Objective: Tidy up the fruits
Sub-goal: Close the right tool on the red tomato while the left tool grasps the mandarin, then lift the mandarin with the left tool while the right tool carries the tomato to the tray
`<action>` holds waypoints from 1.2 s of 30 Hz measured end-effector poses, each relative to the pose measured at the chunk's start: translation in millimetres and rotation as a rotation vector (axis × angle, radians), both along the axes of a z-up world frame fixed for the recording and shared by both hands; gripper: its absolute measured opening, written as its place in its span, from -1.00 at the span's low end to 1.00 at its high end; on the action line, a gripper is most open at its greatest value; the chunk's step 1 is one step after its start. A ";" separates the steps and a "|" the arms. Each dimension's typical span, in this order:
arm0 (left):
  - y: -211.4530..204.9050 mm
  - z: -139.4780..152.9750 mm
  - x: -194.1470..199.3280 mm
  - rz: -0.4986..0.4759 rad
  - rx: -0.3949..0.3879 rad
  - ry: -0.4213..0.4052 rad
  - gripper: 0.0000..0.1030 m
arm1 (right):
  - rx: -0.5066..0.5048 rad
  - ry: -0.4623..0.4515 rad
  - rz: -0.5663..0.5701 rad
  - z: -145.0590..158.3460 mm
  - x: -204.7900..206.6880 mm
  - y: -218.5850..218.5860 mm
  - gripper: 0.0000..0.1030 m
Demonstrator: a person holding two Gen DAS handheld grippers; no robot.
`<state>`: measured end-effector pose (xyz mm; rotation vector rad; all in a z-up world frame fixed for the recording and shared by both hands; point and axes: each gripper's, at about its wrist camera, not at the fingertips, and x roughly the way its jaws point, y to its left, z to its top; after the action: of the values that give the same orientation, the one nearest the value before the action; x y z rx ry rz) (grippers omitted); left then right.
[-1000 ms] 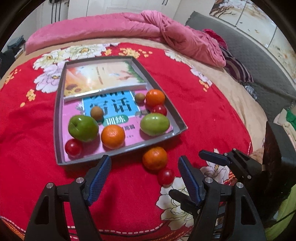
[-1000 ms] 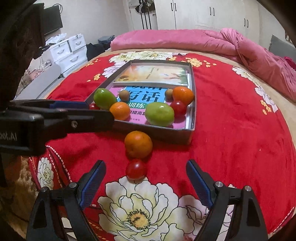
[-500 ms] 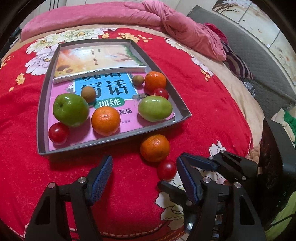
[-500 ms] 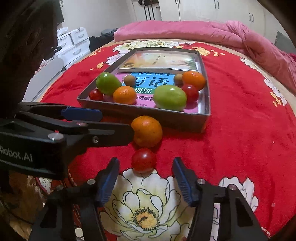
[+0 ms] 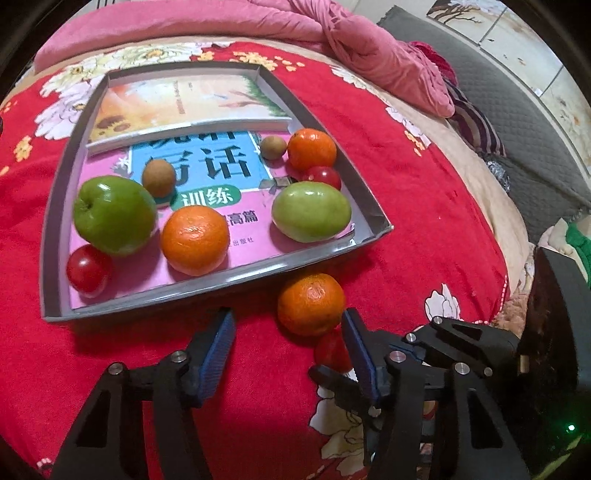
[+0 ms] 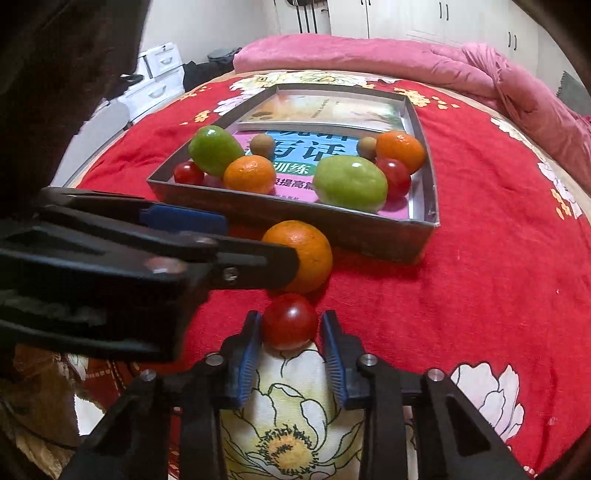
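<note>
Red and glossy, the small round cherry tomato (image 6: pixel 290 320) lies on the red flower-printed blanket (image 6: pixel 498 266), just in front of the loose round orange tangerine (image 6: pixel 301 254) and touching it. The right gripper (image 6: pixel 290 341) has its two blue-padded fingers (image 6: pixel 334 354) drawn in tight against the tomato's two sides (whether they press it or only touch it is hard to tell). The left gripper (image 5: pixel 288 343) hangs spread wide, holding nothing; its right finger (image 5: pixel 356 350) is just beside the tangerine (image 5: pixel 311 303), with the tomato (image 5: pixel 330 350) partly hidden behind it. Just beyond the tangerine stands the shallow grey cardboard tray (image 5: pixel 55 206), lined with two books. Inside lie two green apples (image 5: pixel 114 214), two more tangerines (image 5: pixel 194 240), two red tomatoes (image 5: pixel 88 270) and two small brown round fruits (image 5: pixel 159 178). A pink quilt (image 5: pixel 207 22) is bunched along the far edge of the bed.
</note>
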<state>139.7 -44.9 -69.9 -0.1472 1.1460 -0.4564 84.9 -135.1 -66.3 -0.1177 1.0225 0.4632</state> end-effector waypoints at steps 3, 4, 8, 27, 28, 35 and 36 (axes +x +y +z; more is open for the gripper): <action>-4.1 -3.6 3.1 -0.006 -0.018 0.012 0.17 | -0.001 0.002 0.001 0.1 -0.9 0.0 -0.40; -5.9 -3.9 3.6 -0.009 -0.015 0.008 0.16 | -0.001 0.003 0.001 0.2 -0.8 0.2 -0.40; -12.2 -5.1 6.4 -0.022 -0.015 0.004 0.11 | 0.001 0.007 0.002 1.5 -1.2 -0.1 -0.40; -15.4 11.8 -0.7 -0.051 -0.035 -0.037 -0.22 | 0.034 0.011 -0.060 10.6 1.2 -18.1 -0.40; -12.9 15.9 -2.9 -0.048 -0.039 -0.045 -0.22 | 0.042 0.008 -0.061 12.3 1.2 -19.2 -0.40; 7.6 50.1 -12.2 -0.001 -0.009 -0.145 -0.22 | 0.086 -0.027 -0.060 23.6 3.2 -23.5 -0.40; 11.0 52.8 -12.2 0.007 -0.018 -0.149 -0.22 | 0.088 -0.031 -0.062 24.8 3.3 -24.1 -0.40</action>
<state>127.5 -34.0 -17.0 -0.1304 0.9954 -0.4643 88.2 -159.2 -41.5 -0.0146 0.9710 0.4480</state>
